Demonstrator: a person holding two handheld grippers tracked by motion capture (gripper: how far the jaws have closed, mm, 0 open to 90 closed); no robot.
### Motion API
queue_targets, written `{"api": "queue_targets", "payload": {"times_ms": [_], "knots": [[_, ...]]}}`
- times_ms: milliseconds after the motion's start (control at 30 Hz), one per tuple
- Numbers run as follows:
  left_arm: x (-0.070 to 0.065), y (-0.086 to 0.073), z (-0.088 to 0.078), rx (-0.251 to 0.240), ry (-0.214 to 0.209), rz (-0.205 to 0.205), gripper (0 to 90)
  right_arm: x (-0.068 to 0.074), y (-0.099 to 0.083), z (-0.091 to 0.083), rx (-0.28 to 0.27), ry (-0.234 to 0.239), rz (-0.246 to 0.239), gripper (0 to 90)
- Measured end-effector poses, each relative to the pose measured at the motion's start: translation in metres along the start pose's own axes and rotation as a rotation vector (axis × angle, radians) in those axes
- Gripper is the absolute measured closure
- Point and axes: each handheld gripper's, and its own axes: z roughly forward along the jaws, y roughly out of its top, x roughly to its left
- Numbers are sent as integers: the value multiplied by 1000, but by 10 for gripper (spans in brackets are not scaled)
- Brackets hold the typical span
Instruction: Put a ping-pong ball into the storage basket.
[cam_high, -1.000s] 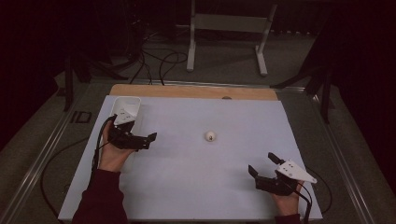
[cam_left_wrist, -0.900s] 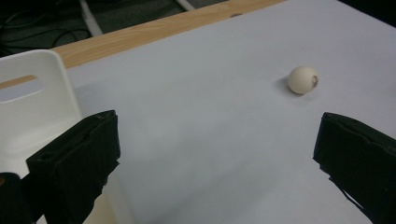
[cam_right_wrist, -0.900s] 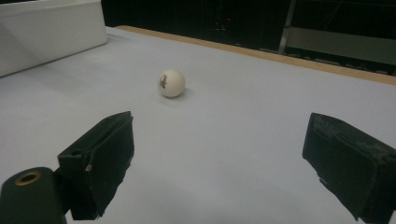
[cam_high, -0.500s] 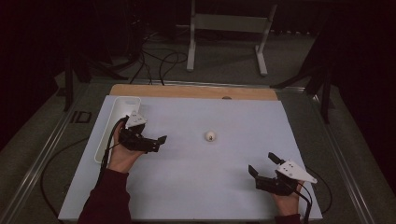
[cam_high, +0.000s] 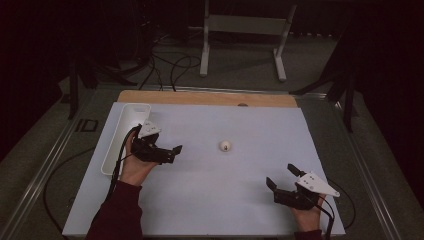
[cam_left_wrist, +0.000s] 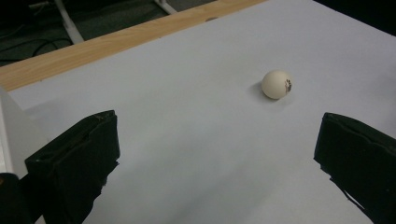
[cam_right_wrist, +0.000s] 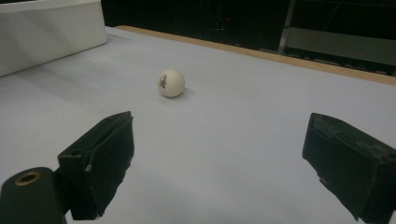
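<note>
Progress looks early: the ball (cam_high: 226, 145) lies loose on the surface (cam_high: 240, 200), ahead of the left tool (cam_high: 172, 152) and well apart from it, jaws spread and empty. The right tool (cam_high: 282, 177), also spread, holds nothing. Behind the left tool, the white tray (cam_high: 120, 137) appears empty; grasping and placing remain.

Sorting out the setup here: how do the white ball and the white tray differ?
The ball is small and round, the tray long, rectangular and open-topped. The ball sits mid-sheet, apart from both grippers; the tray lies at the sheet's left edge, beside the left gripper. The ball bears a dark mark; the tray looks plain. Both are white.
</note>
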Motion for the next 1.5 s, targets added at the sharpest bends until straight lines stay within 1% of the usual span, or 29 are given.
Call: {"api": "queue_targets", "payload": {"times_ms": [233,400,467,733,833,900,1033,1267,1500], "knots": [[-5,0,6,13,-13,9,8,0,0,1,1,1,0,88],[-12,2,12,14,-23,19,8,0,0,0,1,-1,-1,88],[-13,2,13,16,-24,25,8,0,0,0,-1,-1,0,88],[-14,4,14,4,-26,22,7,0,0,-1,-1,-3,-1,88],[-15,5,14,9,-27,34,8,0,0,-1,0,-4,-2,88],[-16,6,14,6,-27,35,8,0,-1,-1,0,-4,-1,87],[-17,7,14,4,-28,33,8,-1,-1,-2,-4,-9,9,88],[-23,8,20,21,-43,43,7,-2,-1,-3,-6,-12,14,88],[-28,10,25,26,-52,49,7,-2,-1,-3,-7,-13,16,88]]}}
